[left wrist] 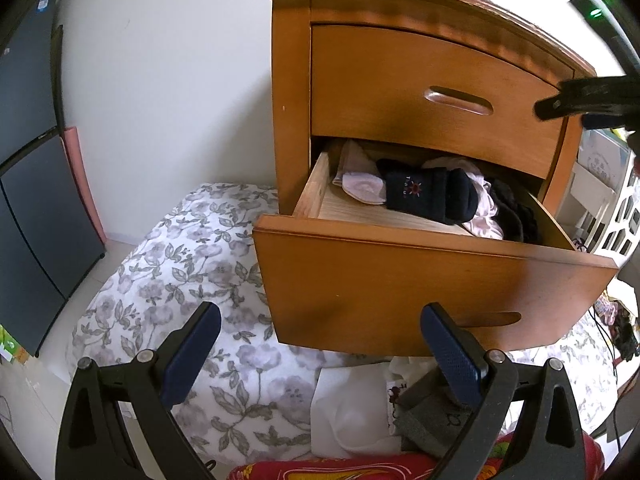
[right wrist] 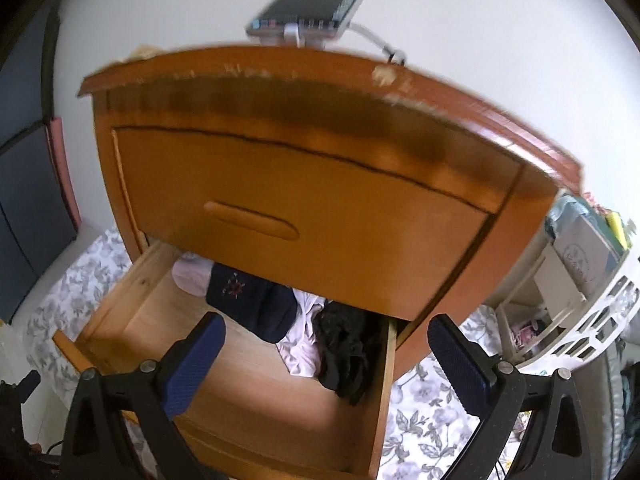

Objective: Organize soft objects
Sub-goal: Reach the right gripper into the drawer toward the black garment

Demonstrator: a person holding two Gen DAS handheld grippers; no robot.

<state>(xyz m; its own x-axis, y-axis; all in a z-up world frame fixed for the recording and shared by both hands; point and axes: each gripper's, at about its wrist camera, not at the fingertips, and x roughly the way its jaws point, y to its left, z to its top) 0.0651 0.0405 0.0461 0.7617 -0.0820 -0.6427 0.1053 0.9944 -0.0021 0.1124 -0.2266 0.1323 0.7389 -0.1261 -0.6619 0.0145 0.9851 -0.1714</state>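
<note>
A wooden nightstand [left wrist: 400, 72] has its lower drawer [left wrist: 400, 280] pulled out. Inside lie a navy sock [left wrist: 428, 196], a pale pink sock [left wrist: 364, 190], lilac cloth [left wrist: 486, 216] and a black garment [left wrist: 514, 212]. The right wrist view shows the same navy sock [right wrist: 256, 300], pink sock [right wrist: 192, 276], lilac cloth [right wrist: 300, 348] and black garment [right wrist: 344, 352]. My left gripper [left wrist: 320, 344] hangs open in front of the drawer face, above a white cloth [left wrist: 352, 412] and a grey sock [left wrist: 436, 420]. My right gripper [right wrist: 326, 348] is open over the drawer, holding nothing.
A floral quilt [left wrist: 180, 280] covers the floor left of and below the nightstand. A phone [right wrist: 316, 4] with a cable lies on the nightstand top. A white lattice basket [right wrist: 592, 320] and shelf stand at right. Dark panels [left wrist: 28, 160] line the left wall. Red patterned fabric [left wrist: 340, 470] lies at the bottom.
</note>
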